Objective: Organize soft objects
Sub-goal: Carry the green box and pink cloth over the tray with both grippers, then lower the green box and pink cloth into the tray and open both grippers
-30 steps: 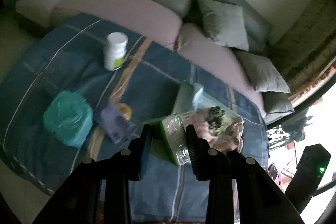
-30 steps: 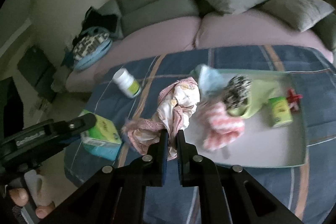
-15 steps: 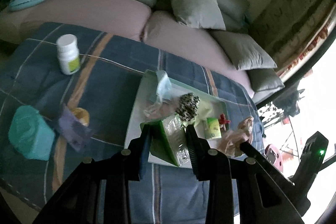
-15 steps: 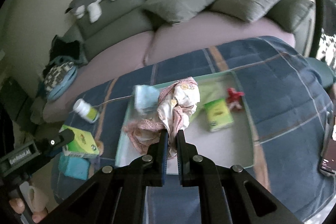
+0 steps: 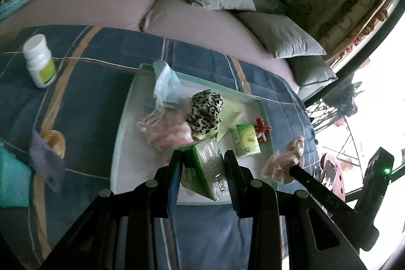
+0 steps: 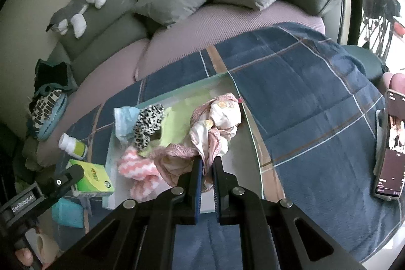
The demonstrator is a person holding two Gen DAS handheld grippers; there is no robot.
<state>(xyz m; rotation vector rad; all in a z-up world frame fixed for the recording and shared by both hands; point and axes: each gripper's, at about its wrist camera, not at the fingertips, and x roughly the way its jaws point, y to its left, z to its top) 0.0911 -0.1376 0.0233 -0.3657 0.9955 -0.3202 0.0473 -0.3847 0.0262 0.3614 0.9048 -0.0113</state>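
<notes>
My left gripper (image 5: 203, 165) is shut on a green tissue pack (image 5: 202, 168) and holds it over the near edge of the pale tray (image 5: 121, 136); the pack also shows in the right wrist view (image 6: 92, 179). My right gripper (image 6: 206, 165) is shut on a pink and white cloth (image 6: 215, 125) that hangs above the tray's right part; it also shows in the left wrist view (image 5: 283, 163). In the tray lie a leopard-print scrunchie (image 5: 206, 110), a pink striped cloth (image 5: 169, 136), a blue face mask (image 5: 165, 82), a yellow-green cloth (image 6: 177, 125), a small green box (image 5: 248, 141) and a red clip (image 5: 263, 129).
A white bottle (image 5: 40, 60), a teal pouch (image 5: 12, 176), a purple cloth (image 5: 46, 163) and a round brown object (image 5: 54, 142) lie on the blue plaid blanket (image 6: 303, 92) left of the tray. A phone (image 6: 391, 143) stands at the right. The sofa (image 6: 177, 24) with grey cushions lies behind.
Both grippers have swung right over the tray with their loads. The left gripper with the tissue pack has moved from the blanket to the tray's near edge; the cloth now hangs over the tray's right part.
</notes>
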